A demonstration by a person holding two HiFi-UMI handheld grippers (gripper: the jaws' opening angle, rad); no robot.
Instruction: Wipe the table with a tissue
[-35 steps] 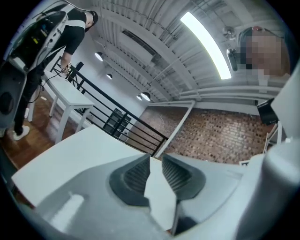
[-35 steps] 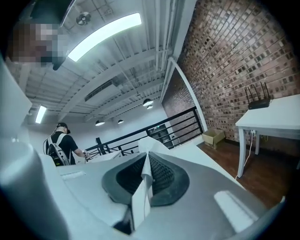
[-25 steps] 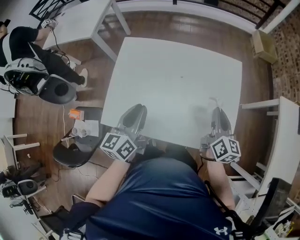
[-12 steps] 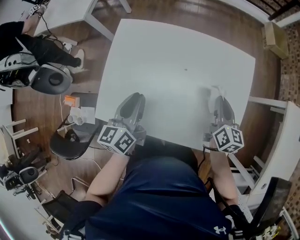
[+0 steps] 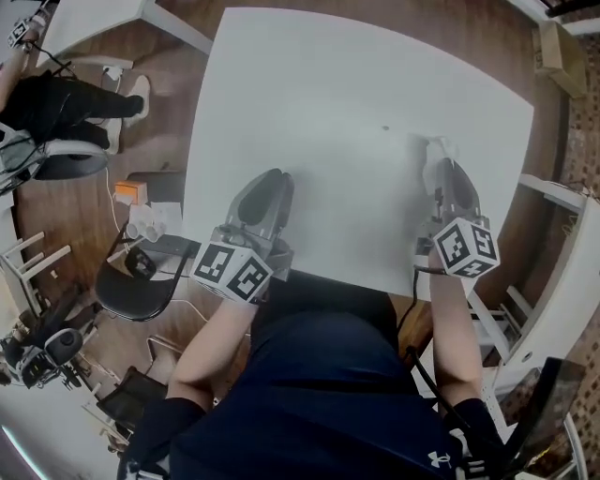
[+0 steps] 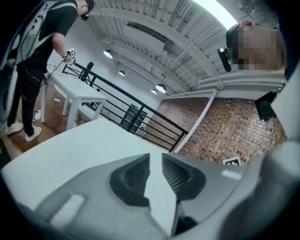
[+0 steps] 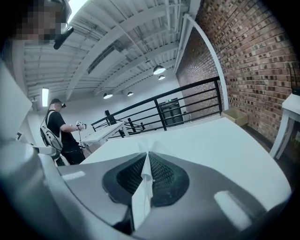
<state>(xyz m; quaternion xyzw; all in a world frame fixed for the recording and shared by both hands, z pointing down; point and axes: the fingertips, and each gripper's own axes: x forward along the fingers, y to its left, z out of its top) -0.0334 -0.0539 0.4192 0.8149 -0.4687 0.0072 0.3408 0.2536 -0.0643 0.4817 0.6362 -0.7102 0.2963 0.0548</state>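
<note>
The white table [image 5: 356, 84] fills the middle of the head view. My right gripper [image 5: 441, 167] lies low over its near right part, shut on a thin white tissue [image 5: 433, 145] that sticks out past the fingertips onto the table top. In the right gripper view the tissue [image 7: 149, 152] is pinched as a thin fold between the dark pads of the right gripper [image 7: 147, 155]. My left gripper [image 5: 270, 183] rests over the near left part of the table. In its own view the left gripper [image 6: 155, 157] has its jaws a narrow gap apart, with nothing held.
A small dark speck [image 5: 384, 128] marks the table ahead of the tissue. A person [image 5: 56, 103] stands at the far left by another white table [image 5: 84, 19]. A black chair [image 5: 141, 281] is at the near left, a cardboard box [image 5: 562, 56] at the far right.
Both grippers have moved a little farther from the near edge over the table, the right one carrying the tissue along. The head camera has shifted too.
</note>
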